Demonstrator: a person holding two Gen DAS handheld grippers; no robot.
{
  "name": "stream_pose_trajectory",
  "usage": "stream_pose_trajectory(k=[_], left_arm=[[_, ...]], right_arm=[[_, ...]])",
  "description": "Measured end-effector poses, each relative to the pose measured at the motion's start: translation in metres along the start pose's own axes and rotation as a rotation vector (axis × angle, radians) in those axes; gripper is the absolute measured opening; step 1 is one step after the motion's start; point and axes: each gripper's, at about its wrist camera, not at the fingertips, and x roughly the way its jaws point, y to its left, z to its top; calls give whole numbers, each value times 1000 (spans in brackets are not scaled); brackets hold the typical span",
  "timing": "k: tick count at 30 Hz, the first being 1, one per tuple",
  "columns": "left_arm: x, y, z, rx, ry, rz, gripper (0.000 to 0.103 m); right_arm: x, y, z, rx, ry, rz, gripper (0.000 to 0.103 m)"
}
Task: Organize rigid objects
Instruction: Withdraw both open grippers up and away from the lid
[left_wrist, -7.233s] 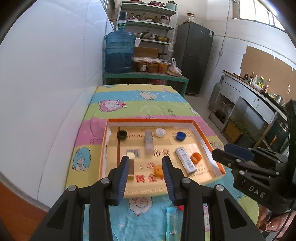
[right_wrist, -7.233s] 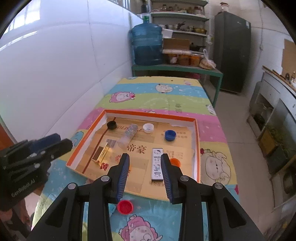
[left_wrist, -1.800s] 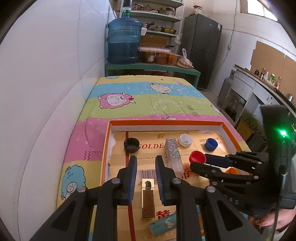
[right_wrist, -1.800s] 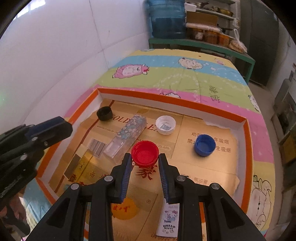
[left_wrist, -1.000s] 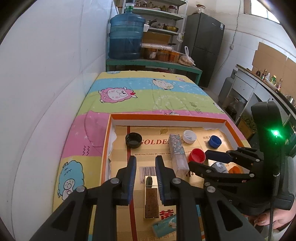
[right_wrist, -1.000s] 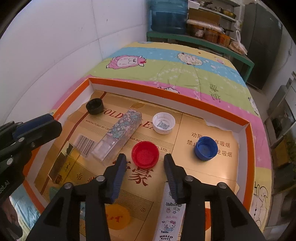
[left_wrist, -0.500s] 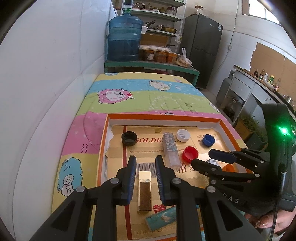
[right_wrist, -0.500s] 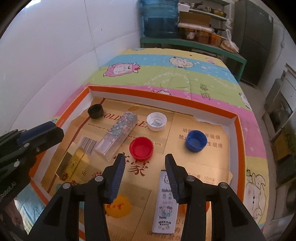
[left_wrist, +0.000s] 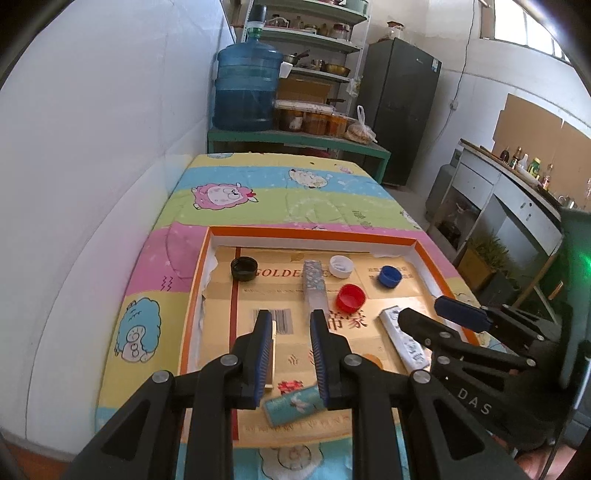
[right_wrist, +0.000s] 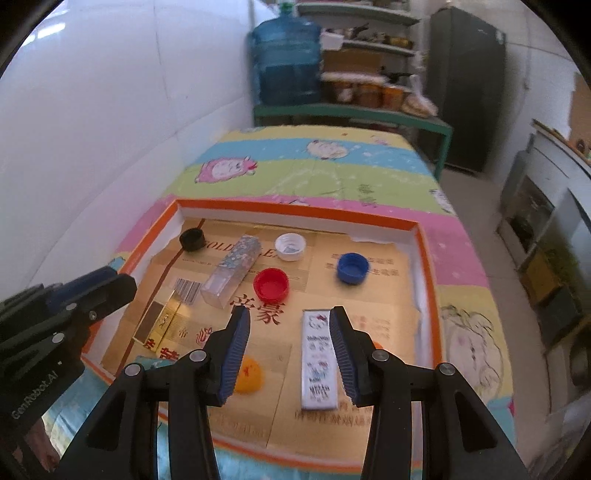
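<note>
An orange-rimmed cardboard tray (left_wrist: 310, 232) (right_wrist: 295, 208) holds a red cap (left_wrist: 351, 297) (right_wrist: 271, 284), blue cap (left_wrist: 389, 276) (right_wrist: 352, 267), white cap (left_wrist: 341, 266) (right_wrist: 290, 246), black cap (left_wrist: 243, 268) (right_wrist: 192, 239), orange cap (right_wrist: 249, 378), floral box (left_wrist: 315, 286) (right_wrist: 231, 271), gold box (left_wrist: 272, 354) (right_wrist: 162, 319), white cartoon box (left_wrist: 404, 341) (right_wrist: 317, 363) and teal box (left_wrist: 293, 402). My left gripper (left_wrist: 290, 354) is open and empty above the tray's near left. My right gripper (right_wrist: 290, 350) is open and empty above the near middle, behind the red cap.
The tray lies on a bed with a striped cartoon sheet (left_wrist: 280, 192), against a white wall on the left. A blue water jug (left_wrist: 245, 92) and shelves stand beyond the bed. A counter (left_wrist: 517, 192) runs along the right.
The right gripper let go of the red cap, which now lies in the tray, and drew back with its jaws wider. The left gripper opened and drew back from the gold box.
</note>
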Motion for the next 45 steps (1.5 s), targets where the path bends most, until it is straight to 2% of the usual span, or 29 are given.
stream_pose_trajectory(k=[25,38,45], left_arm=[[-95,-31,-45,16,-66,16,21],[-150,-40,-66,13,-131,43,21],[-180,-49,-81,37,-174,145,21]], right_arm=[[-113,13,-61,59,-101,-81,46],[-166,27,-84,57,-146,-108,46],[-193,35,-98,64,-185,-116,46]])
